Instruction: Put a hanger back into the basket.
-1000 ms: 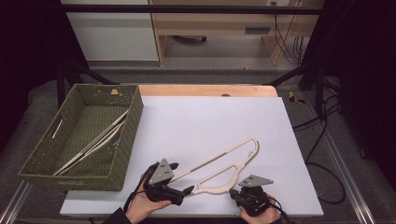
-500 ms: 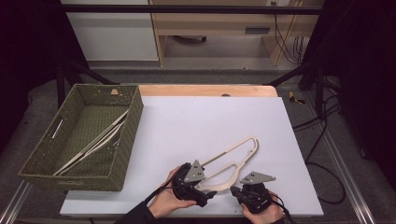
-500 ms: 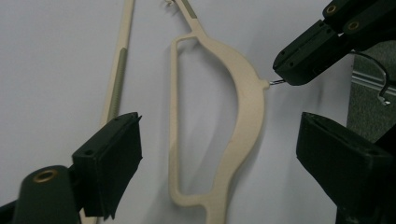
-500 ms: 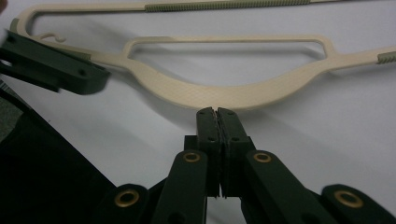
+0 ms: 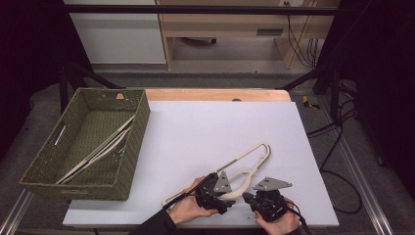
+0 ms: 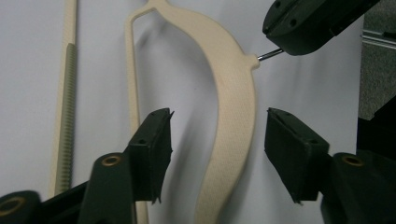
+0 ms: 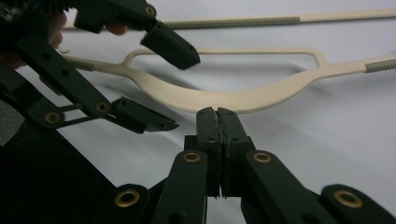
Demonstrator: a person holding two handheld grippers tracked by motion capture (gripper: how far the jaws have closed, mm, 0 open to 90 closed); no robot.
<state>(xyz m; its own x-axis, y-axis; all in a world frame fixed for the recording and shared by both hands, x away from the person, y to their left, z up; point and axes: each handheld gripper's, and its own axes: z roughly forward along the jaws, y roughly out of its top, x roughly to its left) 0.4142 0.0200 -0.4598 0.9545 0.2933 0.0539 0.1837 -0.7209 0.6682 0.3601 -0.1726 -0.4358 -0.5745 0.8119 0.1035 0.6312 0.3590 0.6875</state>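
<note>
A cream hanger (image 5: 249, 155) lies slantwise on the white table near the front edge. My left gripper (image 5: 230, 196) straddles its broad curved body (image 6: 231, 107). Its jaws have just been closing, and both pads (image 6: 154, 144) still stand clear of the hanger on either side. My right gripper (image 5: 246, 197) is shut on the short metal hook stub (image 6: 268, 54) at the middle of the hanger (image 7: 224, 99), jaws pressed together (image 7: 217, 114). The left gripper (image 7: 186, 93) appears at the left in the right gripper view. A hand holds each gripper.
A green woven basket (image 5: 132, 147) stands at the table's left, with other cream hangers (image 5: 98, 147) lying in it. A wooden strip (image 5: 215, 94) borders the table's far edge. Cables trail on the floor at the right.
My left gripper has slid right along the hanger to its middle, close beside the right gripper, and its jaws have narrowed around the body. The right gripper stayed put.
</note>
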